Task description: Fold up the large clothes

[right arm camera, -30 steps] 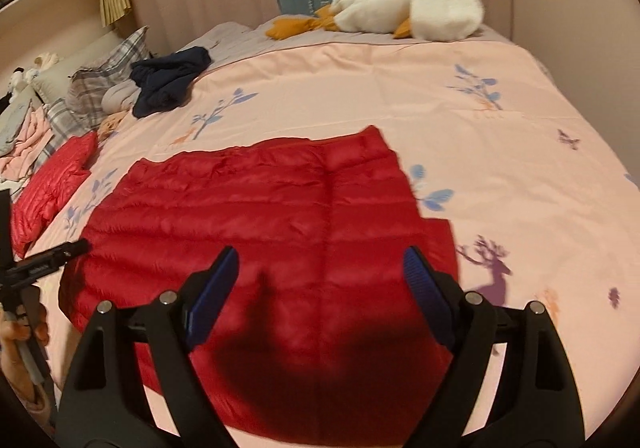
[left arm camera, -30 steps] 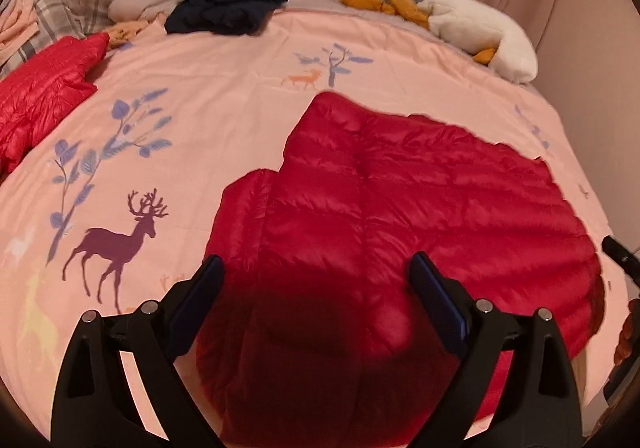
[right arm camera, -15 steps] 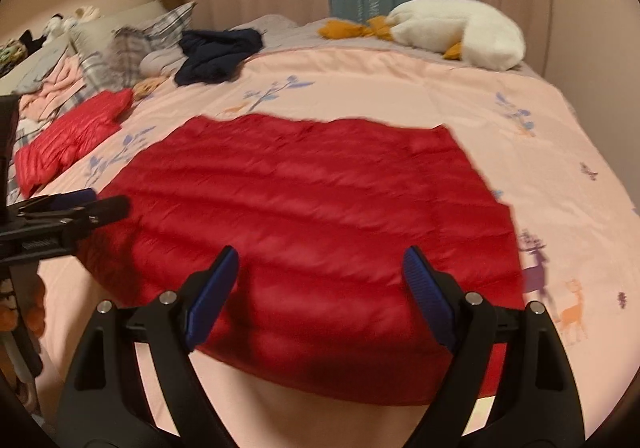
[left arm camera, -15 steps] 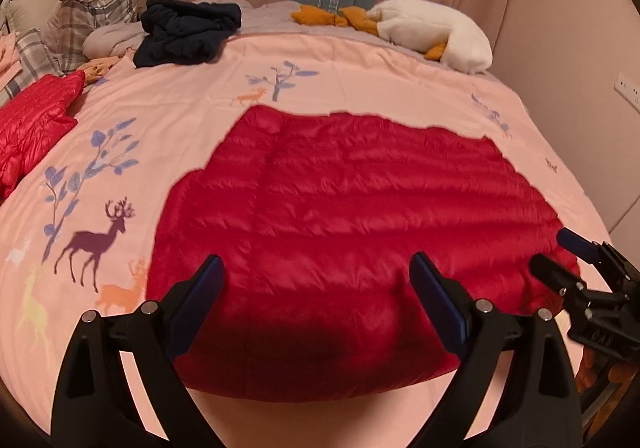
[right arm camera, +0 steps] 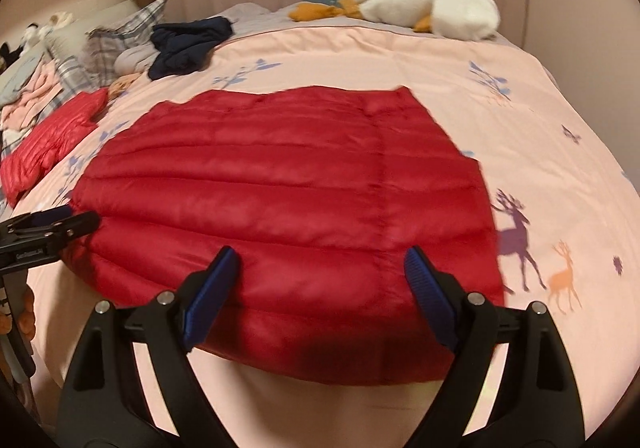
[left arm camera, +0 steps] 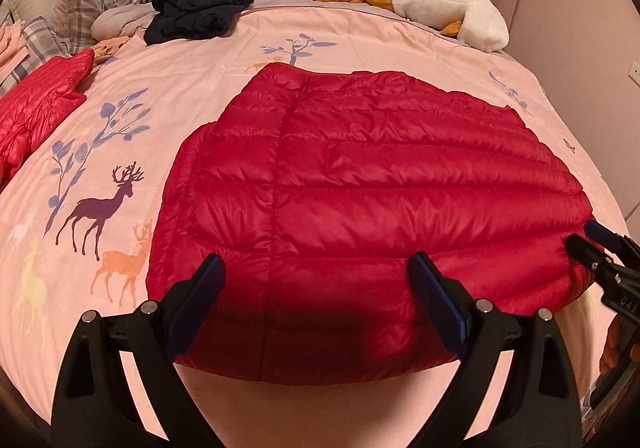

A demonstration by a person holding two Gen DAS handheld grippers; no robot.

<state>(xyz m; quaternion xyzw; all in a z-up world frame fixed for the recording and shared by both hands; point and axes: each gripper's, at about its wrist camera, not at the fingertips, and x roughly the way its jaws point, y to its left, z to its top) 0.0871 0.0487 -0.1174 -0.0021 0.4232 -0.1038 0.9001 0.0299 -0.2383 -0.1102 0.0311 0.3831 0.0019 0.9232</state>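
Note:
A red quilted down jacket (left arm camera: 360, 184) lies flat on the pink bedspread (left arm camera: 192, 68), its near edge at the bed's front. It also shows in the right wrist view (right arm camera: 288, 200). My left gripper (left arm camera: 316, 272) is open and empty, hovering just above the jacket's near edge. My right gripper (right arm camera: 320, 264) is open and empty over the jacket's near edge too. The right gripper appears at the right edge of the left wrist view (left arm camera: 600, 252). The left gripper appears at the left edge of the right wrist view (right arm camera: 52, 224).
A second red jacket (left arm camera: 36, 104) lies at the left. A dark navy garment (left arm camera: 196, 8) and plaid pillows (left arm camera: 100, 0) sit at the back left. A white plush goose (left arm camera: 448, 16) lies at the back right. Curtains and a wall close the far side.
Both grippers have pulled back toward the bed's front edge and turned to face the jacket squarely. The jacket lies flat as before. Both stay open.

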